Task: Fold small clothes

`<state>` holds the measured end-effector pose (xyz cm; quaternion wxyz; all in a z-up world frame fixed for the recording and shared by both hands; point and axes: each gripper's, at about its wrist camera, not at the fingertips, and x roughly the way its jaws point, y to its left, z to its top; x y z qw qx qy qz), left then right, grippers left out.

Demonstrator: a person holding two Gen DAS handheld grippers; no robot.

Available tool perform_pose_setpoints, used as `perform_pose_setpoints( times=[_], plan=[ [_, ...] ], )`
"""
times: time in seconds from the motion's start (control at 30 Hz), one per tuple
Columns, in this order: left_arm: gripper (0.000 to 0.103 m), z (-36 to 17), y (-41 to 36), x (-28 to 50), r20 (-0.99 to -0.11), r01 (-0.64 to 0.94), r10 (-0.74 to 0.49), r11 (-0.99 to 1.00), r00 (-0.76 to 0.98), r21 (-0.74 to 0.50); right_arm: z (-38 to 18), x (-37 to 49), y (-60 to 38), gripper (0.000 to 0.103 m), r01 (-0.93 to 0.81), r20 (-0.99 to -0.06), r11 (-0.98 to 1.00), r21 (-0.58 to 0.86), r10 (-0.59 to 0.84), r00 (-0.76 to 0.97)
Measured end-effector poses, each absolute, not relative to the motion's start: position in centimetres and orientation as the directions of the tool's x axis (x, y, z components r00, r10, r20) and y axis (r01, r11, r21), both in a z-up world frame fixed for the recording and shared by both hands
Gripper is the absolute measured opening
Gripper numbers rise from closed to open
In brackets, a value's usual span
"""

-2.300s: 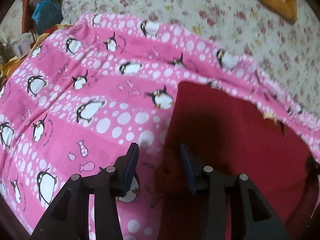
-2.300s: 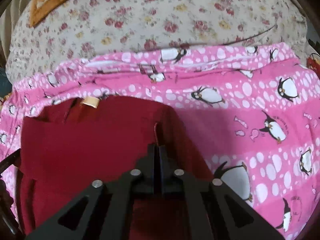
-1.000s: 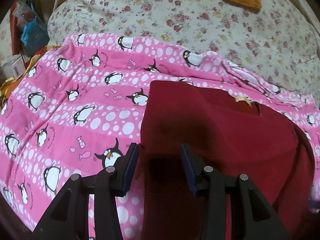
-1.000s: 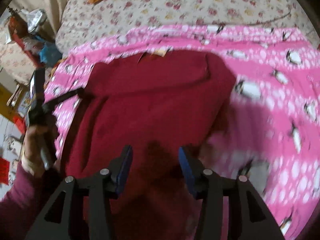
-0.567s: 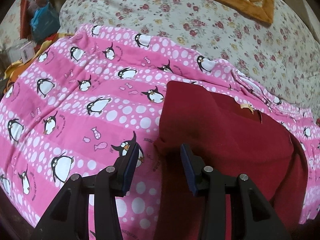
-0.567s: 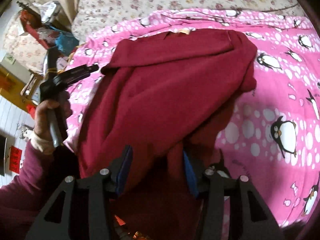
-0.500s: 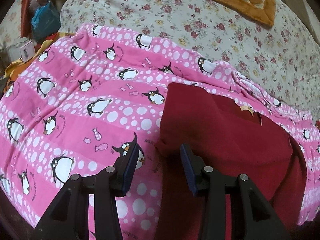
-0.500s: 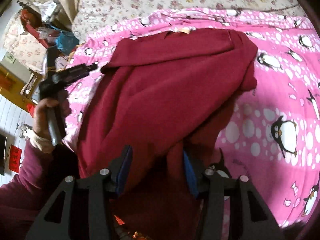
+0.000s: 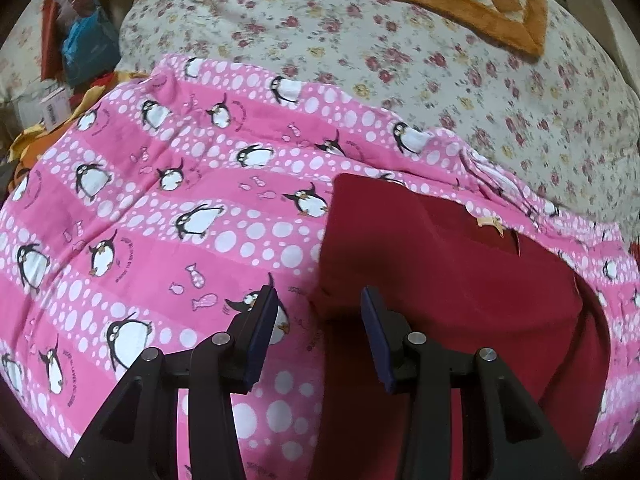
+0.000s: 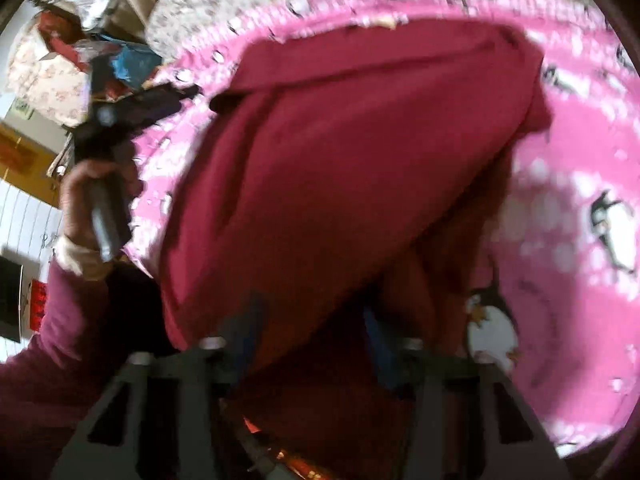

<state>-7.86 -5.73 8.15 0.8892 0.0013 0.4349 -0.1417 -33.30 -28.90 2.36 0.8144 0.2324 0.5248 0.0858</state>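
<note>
Left wrist cam: close, looks down over sheet (image 9: 168, 216), garment (image 9: 440, 264) at 3 o'clock. Right wrist cam: blurred, close above garment (image 10: 360, 152). Both share garment, sheet (image 10: 580, 152).

Dim indoor light, fisheye-warped edges; right wrist view badly motion-blurred, perhaps defocused.

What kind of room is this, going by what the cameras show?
Most likely a bedroom in a home. The dark red garment lies on a pink penguin-print sheet spread over a floral quilted bedcover, like a made bed, and cluttered household belongings are piled beside it.
</note>
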Motion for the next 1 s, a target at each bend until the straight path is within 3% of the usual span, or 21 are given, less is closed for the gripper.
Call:
perform_pose_setpoints(
  times=[0.2,0.37,0.53,0.6,0.8,1.0],
  plan=[
    [0.023,8.9,-3.8,-6.9,-0.755,0.199,-0.273,0.961,0.596,-0.191,7.5,-27.4,-26.8,0.009,-0.045,-0.744,0.91,0.412,0.365,0.559],
    [0.023,8.7,-3.1,-6.4,-0.758,0.192,-0.297,0.955,0.58,-0.227,6.0,-18.8,-27.0,0.009,0.026,-0.709,0.861,0.509,0.402,0.58],
    [0.023,8.9,-2.6,-6.6,-0.741,0.229,-0.359,0.933,0.568,-0.276,2.3,-13.7,-28.0,0.032,0.129,-0.688,0.777,0.616,0.452,0.567],
    [0.023,9.3,-2.4,-6.7,-0.72,0.249,-0.408,0.913,0.561,-0.323,2.7,-14.2,-28.0,0.035,0.115,-0.678,0.774,0.622,0.459,0.574],
    [0.028,10.3,-3.1,-7.5,-0.657,0.347,-0.564,0.826,0.501,-0.444,4.8,-18.7,-30.5,0.062,0.125,-0.669,0.791,0.599,0.408,0.622],
    [0.034,10.2,-4.3,-7.9,-0.653,0.408,-0.615,0.786,0.442,-0.464,5.9,-21.8,-34.1,0.062,0.166,-0.641,0.759,0.63,0.387,0.662]
  ],
)
